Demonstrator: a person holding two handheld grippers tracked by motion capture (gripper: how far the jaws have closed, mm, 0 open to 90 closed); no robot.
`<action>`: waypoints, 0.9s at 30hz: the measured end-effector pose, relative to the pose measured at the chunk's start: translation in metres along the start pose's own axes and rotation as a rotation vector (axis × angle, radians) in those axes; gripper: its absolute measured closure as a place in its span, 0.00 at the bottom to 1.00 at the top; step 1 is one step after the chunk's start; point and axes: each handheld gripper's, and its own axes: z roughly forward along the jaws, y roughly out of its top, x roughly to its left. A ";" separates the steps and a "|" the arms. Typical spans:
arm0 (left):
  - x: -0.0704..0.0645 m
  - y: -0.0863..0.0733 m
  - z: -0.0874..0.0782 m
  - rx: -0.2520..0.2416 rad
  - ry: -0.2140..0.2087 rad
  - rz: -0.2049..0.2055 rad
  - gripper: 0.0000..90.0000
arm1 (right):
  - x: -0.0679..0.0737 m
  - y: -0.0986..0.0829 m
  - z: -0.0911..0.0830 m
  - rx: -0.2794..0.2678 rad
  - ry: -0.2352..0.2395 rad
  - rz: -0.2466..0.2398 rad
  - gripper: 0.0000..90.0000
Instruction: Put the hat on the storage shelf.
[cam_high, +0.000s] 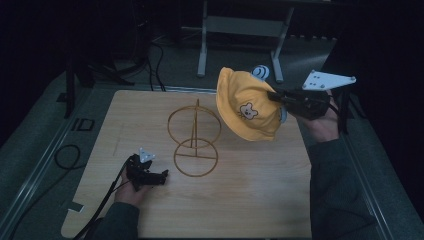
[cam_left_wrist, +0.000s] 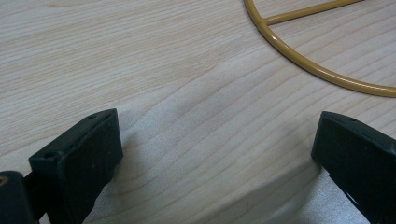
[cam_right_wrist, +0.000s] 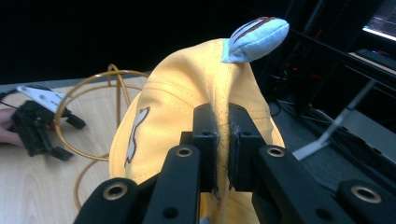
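My right gripper (cam_right_wrist: 223, 149) pinches the hat (cam_high: 245, 107) at upper right, probably to hang it on the stand (cam_high: 195, 137); my left gripper (cam_high: 150, 175), jaws apart, rests at lower left.

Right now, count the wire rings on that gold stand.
2. An upright ring stands on the post, left of the yellow hat; a flat base ring lies on the table beneath it.

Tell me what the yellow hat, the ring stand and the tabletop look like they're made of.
Yellow hat: soft woven fabric, probably cotton; it folds between the right gripper jaws and shows stitched seams. Ring stand: thin rod, likely metal, with glossy mustard paint. Tabletop: pale wood or wood-look laminate, with matte visible grain.
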 end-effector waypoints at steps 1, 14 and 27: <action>0.000 0.000 0.000 0.000 0.000 0.000 0.02 | 0.000 0.001 0.000 -0.004 0.007 -0.002 0.93; 0.000 0.000 0.000 -0.001 0.001 0.000 0.02 | 0.004 0.008 0.007 -0.078 0.125 0.027 0.93; 0.000 0.000 0.000 0.000 0.000 0.000 0.02 | 0.015 0.021 0.025 -0.103 0.183 0.013 0.93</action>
